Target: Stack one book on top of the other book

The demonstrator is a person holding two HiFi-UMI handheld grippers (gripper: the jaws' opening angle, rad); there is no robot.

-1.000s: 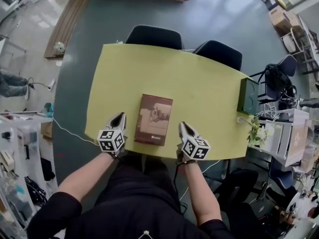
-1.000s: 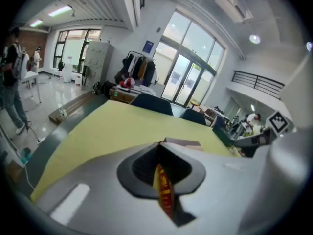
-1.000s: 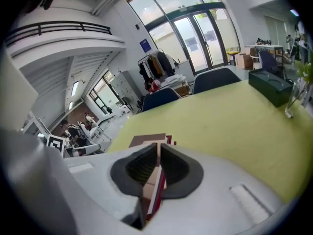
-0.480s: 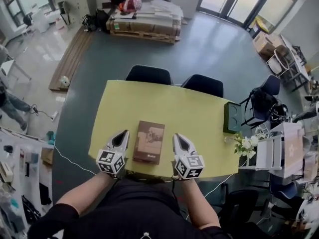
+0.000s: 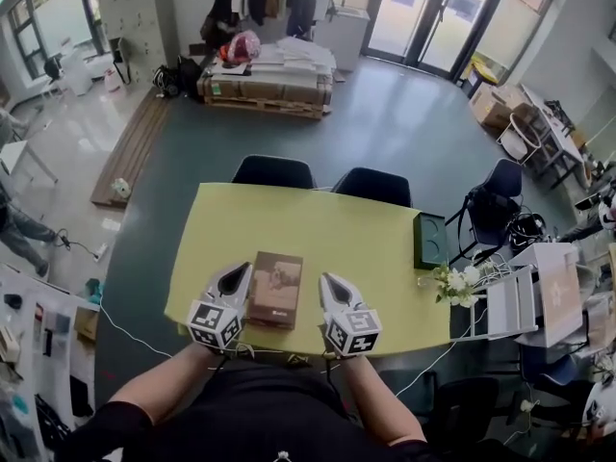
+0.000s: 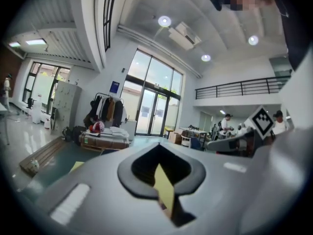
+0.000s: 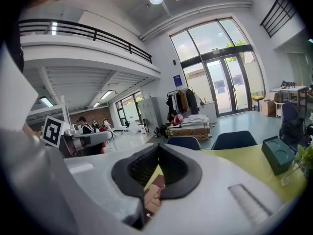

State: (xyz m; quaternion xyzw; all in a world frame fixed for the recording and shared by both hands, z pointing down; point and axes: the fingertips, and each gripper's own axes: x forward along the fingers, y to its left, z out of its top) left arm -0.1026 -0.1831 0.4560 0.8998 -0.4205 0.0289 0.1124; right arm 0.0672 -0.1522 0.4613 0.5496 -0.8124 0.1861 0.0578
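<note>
Black top (image 5: 274,407), seemingly short sleeves (image 5: 104,426)

Brown book (image 5: 274,290) stack, flat, near yellow table's (image 5: 346,239) front edge

A yellow-green counter (image 5: 318,229) stands on a grey-blue floor (image 5: 385,123), with two dark chairs (image 5: 273,171) tucked against its far edge. Beyond the chairs, a pallet (image 5: 267,85) stacked with boxes sits before tall glass doors (image 5: 423,8). Right of the counter stands a white shelf unit (image 5: 553,287). Round ceiling lights (image 6: 164,21) shine above a railed balcony (image 6: 239,88).
</note>
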